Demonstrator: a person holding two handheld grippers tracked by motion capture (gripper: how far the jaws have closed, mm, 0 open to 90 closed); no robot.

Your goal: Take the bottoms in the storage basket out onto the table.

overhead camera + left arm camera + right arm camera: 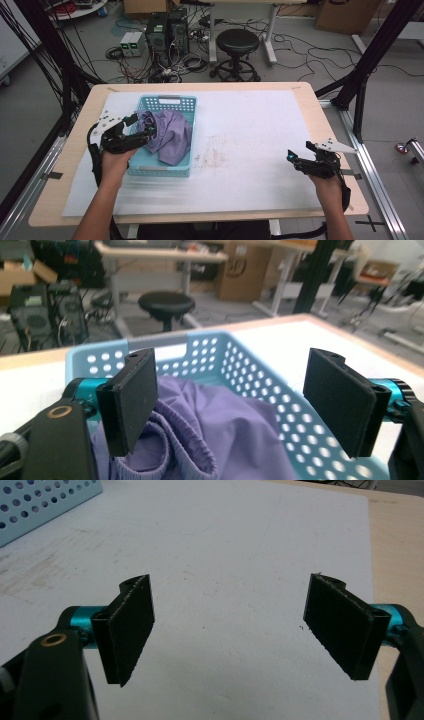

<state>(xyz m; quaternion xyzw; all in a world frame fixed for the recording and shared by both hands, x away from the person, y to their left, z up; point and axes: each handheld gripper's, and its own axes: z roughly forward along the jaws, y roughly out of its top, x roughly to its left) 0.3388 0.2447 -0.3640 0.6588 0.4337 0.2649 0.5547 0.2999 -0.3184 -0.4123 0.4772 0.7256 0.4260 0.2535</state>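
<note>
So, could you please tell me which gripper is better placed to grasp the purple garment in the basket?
Left. The left gripper hangs open over the purple garment; the right gripper is far across the table.

A purple cloth is lying in a blue basket on the white sheet, the left gripper is touching it, and the right gripper is waiting far away.

The basket walls hem in the purple cloth, while the white mat beside it lies open.
</note>
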